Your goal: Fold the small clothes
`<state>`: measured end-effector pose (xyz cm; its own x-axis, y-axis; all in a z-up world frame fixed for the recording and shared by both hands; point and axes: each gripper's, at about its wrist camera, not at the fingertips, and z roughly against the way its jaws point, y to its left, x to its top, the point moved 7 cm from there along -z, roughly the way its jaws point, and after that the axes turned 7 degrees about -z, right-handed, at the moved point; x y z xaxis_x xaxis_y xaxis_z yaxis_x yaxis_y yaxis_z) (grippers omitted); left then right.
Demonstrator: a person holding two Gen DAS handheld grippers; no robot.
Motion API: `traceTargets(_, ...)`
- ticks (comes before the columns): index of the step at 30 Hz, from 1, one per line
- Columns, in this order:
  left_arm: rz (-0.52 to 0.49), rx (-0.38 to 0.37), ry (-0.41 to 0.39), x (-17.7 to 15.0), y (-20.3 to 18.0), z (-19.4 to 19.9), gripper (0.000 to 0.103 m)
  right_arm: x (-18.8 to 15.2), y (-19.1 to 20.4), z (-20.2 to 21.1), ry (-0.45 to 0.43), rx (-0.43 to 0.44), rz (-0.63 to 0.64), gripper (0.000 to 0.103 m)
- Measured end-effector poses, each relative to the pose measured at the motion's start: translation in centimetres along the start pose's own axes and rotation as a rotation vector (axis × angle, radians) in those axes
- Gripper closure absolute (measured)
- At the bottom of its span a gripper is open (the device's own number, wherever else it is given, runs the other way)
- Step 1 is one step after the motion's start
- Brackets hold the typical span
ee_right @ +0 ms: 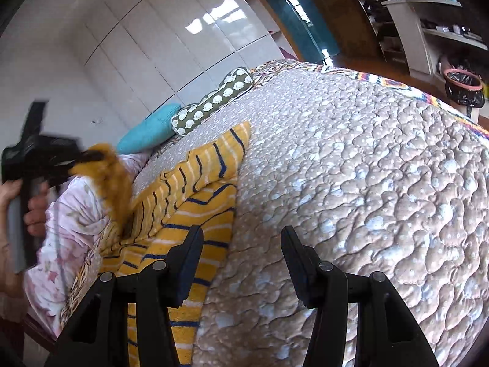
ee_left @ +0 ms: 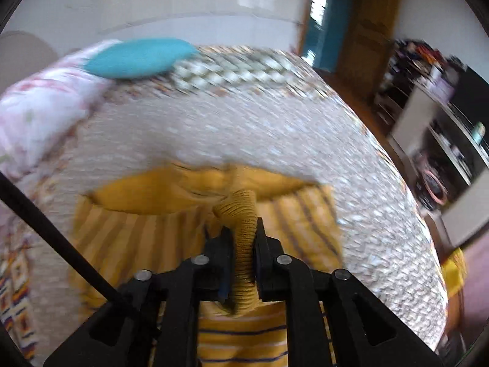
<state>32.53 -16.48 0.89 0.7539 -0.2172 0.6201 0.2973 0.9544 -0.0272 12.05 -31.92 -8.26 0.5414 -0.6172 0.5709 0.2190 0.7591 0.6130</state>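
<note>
— Left tool (ee_left: 243,232)?
— Clamped on the ribbed mustard cuff (ee_left: 241,214) of the striped yellow sweater (ee_right: 195,214) (near the bed's (ee_right: 366,183) left edge).
— Right tool (ee_right: 241,235)?
— Apart, empty, over the quilt.

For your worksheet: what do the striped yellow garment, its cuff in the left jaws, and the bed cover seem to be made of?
Striped yellow garment: soft knit, probably cotton; matte, drapes in folds.
Cuff: ribbed knit; fine ridges run across it, stretchy-looking.
Bed cover: quilted fabric, likely padded; puffy stitched bumps, faint sheen.
</note>
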Motion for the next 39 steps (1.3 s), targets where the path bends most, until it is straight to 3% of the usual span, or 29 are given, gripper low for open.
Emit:
traceTargets(3,-0.011,-0.054,0.038,-1.1,-1.9,-1.7,0.065,-0.1,-0.3,0.1,-0.006,-0.025,0.024,0.045)
traceTargets(5,0.001,-0.099,0.04,-1.8,-2.3,-1.8,0.046,0.0,-0.3,-0.1,-0.007,-0.035,0.033,0.045)
traceTargets(9,-0.022,-0.126,0.027,-4.3,-0.7,0.6,0.043,-0.3,-0.2,-1.1,0.012,-0.034,0.029,0.045)
traceTargets(13,-0.002,-0.039,-0.011,-8.8,5.3,5.4,0.031,-0.8,0.2,-1.8,0.011,-0.043,0.063,0.045)
traceTargets(17,0.085,0.116,-0.01,-14.9,12.7,9.4,0.031,-1.0,2.3,-1.5,0.02,0.003,0.094,0.045)
traceTargets(20,0.13,0.242,-0.018,-19.3,17.4,11.8,0.031,0.4,6.4,-1.5,0.017,0.079,0.158,0.045)
traceTargets(22,0.197,0.28,-0.034,-22.3,19.9,13.2,0.031,1.7,9.4,-2.9,0.044,0.102,0.234,0.045)
traceTargets(28,0.423,0.167,-0.056,-27.8,23.3,14.1,0.029,4.6,11.0,-13.0,0.188,-0.064,0.26,0.045)
traceTargets(32,0.401,0.165,-0.059,-28.7,23.5,13.8,0.029,4.1,10.4,-16.9,0.263,-0.201,0.321,0.046)
traceTargets(33,0.385,0.178,-0.063,-28.7,23.6,13.8,0.029,3.9,10.3,-17.2,0.274,-0.208,0.334,0.056)
traceTargets(34,0.369,0.192,-0.067,-28.6,23.5,13.7,0.029,3.7,10.5,-17.5,0.286,-0.216,0.349,0.085)
traceTargets(35,0.358,0.202,-0.069,-28.6,23.5,13.6,0.029,3.6,10.8,-17.4,0.293,-0.219,0.365,0.098)
traceTargets(39,0.357,0.198,-0.071,-28.6,23.9,13.1,0.029,5.0,11.3,-15.2,0.211,-0.204,0.39,0.099)
